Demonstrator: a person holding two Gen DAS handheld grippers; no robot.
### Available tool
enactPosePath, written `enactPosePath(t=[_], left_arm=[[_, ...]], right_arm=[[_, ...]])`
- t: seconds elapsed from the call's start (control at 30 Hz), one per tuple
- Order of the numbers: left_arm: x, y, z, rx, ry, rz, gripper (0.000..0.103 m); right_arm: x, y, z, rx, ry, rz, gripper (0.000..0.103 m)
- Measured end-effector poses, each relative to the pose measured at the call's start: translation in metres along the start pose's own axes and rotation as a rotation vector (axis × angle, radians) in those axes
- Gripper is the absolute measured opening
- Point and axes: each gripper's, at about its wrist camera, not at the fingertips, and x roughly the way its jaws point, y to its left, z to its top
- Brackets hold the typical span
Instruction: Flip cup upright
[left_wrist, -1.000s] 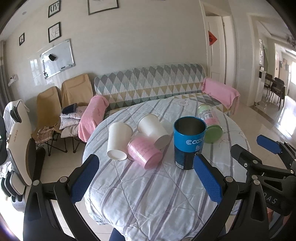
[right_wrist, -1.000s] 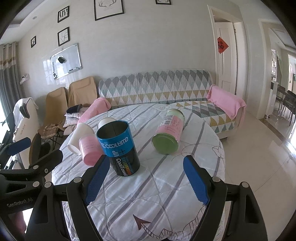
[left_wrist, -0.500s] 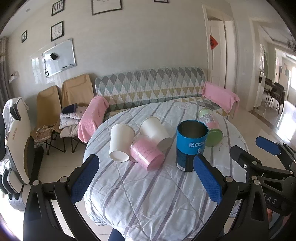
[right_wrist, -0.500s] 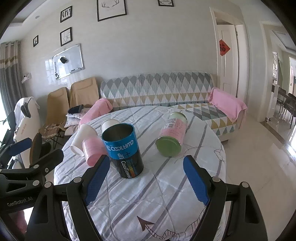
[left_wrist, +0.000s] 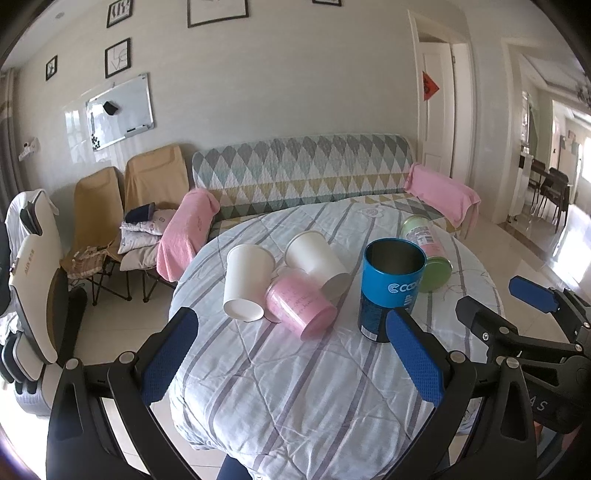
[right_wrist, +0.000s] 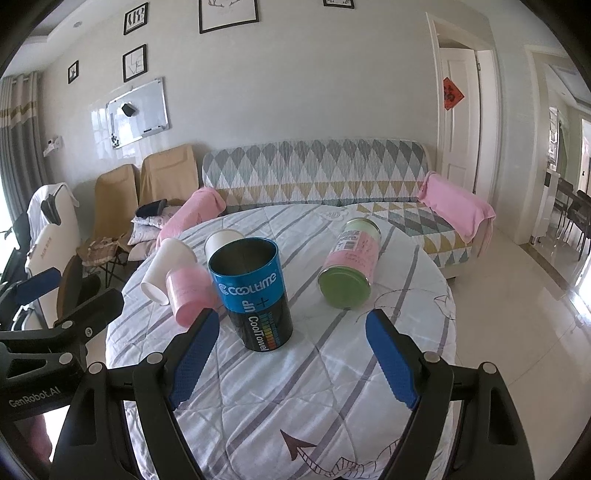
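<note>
Above the near table edge, both the left gripper (left_wrist: 291, 354) and right gripper (right_wrist: 291, 360) hovered wide open; the blue can (right_wrist: 253, 293) stood upright beside toppled cups (left_wrist: 299, 308).

Blue-and-black cup (left_wrist: 390, 288), lettered "COOLTIME", upright at centre, mouth open upward. Pink cup (left_wrist: 300, 308) on its side at 9 o'clock from it, mouth toward the viewer. Two white cups (left_wrist: 245, 282) (left_wrist: 317, 260) on their sides, touching the pink one at its 10 and 1 o'clock. Pink-and-green cup (right_wrist: 351, 264) on its side at 2 o'clock in the right wrist view, green end nearest.
</note>
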Motion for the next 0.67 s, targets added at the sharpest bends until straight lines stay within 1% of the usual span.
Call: enactPosePath(t=[0.37,0.67], left_arm=[[0.004,0.004,-0.001,-0.001,0.006,-0.002,0.103],[0.019,0.010,0.000,-0.015,0.023,0.005,0.103]], right_arm=[[0.004,0.003,0.001,-0.004,0.018,0.000,0.083],[0.029,0.005,-0.004,-0.001,0.091,0.014,0.083]])
